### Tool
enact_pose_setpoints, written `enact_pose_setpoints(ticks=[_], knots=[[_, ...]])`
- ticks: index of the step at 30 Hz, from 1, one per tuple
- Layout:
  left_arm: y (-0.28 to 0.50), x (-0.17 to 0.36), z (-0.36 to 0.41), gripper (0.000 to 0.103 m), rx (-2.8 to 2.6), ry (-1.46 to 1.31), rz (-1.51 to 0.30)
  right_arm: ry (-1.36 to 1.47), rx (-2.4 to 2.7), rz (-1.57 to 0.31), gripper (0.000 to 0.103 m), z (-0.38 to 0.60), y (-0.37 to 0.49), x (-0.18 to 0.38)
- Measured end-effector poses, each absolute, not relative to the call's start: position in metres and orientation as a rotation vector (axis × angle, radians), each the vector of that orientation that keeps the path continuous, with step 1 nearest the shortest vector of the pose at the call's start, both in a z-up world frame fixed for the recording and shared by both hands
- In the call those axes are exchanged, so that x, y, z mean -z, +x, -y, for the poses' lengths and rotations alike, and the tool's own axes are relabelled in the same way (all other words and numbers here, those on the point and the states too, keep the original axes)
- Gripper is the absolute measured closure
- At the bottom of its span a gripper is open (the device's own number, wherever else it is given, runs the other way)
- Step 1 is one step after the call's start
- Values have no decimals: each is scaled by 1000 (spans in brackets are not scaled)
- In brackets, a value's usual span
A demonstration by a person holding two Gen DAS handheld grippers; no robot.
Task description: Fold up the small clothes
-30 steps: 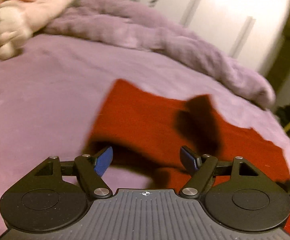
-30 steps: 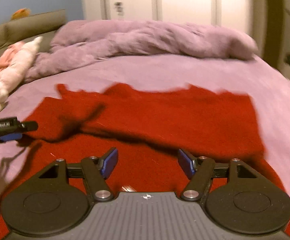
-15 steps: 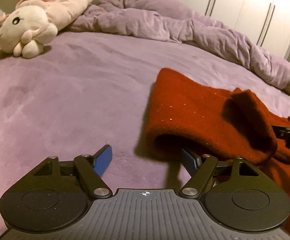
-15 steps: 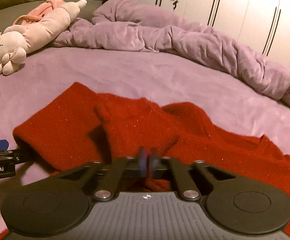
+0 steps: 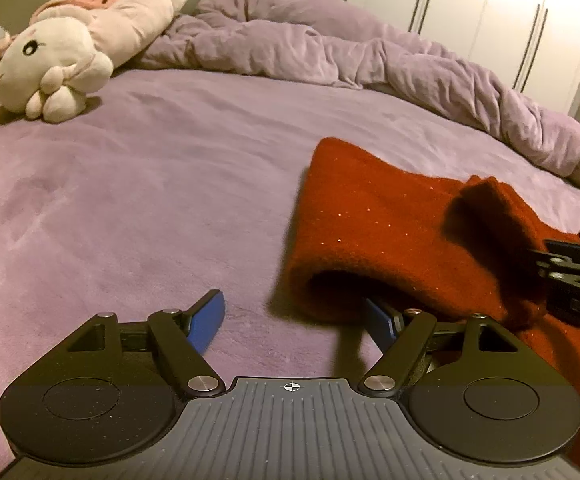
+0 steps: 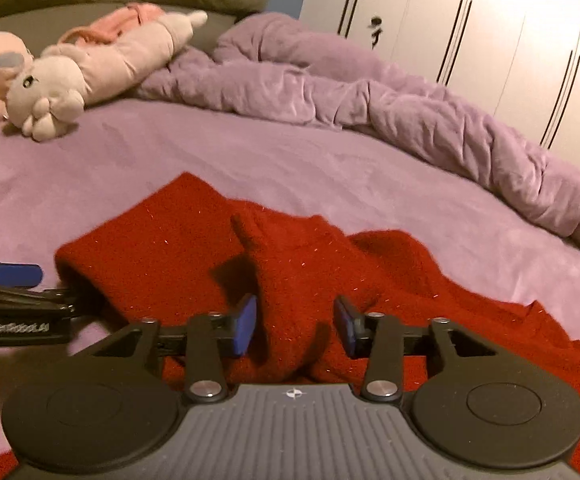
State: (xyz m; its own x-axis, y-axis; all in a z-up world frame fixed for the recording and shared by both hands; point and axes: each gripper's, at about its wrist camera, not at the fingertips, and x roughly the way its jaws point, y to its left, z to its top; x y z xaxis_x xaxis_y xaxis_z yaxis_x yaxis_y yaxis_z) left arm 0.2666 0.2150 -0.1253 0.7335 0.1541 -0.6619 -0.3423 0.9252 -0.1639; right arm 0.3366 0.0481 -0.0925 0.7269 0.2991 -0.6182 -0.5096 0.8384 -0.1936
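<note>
Garment: a red knit garment [image 6: 194,248] is spread over the purple bedsheet [image 5: 130,184], with 1 edge doubled back into a raised, rounded fold and a loose ridge standing up in the middle.
Left claw: the left gripper [image 5: 294,312] is seen spread wide; 1 blue finger [image 5: 208,322] rests over bare sheet, the other is tucked under the lip of the fold. Nothing is pinched.
Right claw: the right gripper [image 6: 295,326] is seen parted, not pressed together, with a bunched hump of the knit standing between the fingers. Contact with the cloth cannot be told.
Step judged: a fold appears to be laid and let go, not yet flattened.
Risk 1: the rounded fold could spring open, since thick knit is held by nothing.
Risk 2: the fold could be dragged askew if the tucked left finger is pulled out sideways and snags.
Risk 3: the hump could be trapped as a crease if the next fold is made over it.
Surroundings: a plush toy [image 5: 58,68] and a crumpled duvet [image 6: 370,108] lie well apart from the garment.
</note>
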Motion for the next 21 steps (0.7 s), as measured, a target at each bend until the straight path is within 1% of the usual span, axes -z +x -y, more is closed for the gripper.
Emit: enact_pose_setpoints(ticks=[1, 2, 5, 8, 11, 13, 14, 15, 18, 21], knots=[[267, 126, -214, 23, -277, -280, -697, -379, -451, -616, 83, -50, 339, 96], [267, 126, -214, 23, -276, -280, -696, -385, -442, -614, 93, -50, 341, 97], [266, 127, -215, 23, -271, -285, -693, -324, -397, -573, 94, -35, 337, 88], [266, 128, -216, 23, -269, -282, -692, -178, -312, -533, 95, 6, 326, 73], [267, 128, -212, 17, -260, -261, -698, -20, -150, -543, 95, 60, 316, 72], [269, 128, -207, 16, -261, -232, -706, 82, -127, -618, 93, 90, 317, 84], [269, 128, -204, 16, -262, -217, -709, 121, -140, -672, 89, 102, 319, 92], [270, 128, -203, 17, -262, -211, -713, 140, -146, -698, 84, 109, 320, 97], [269, 127, -202, 17, -261, -216, -721, 119, -154, -680, 75, 116, 319, 95], [271, 125, -202, 18, -265, -217, -736, 165, -166, -707, 75, 123, 328, 98]])
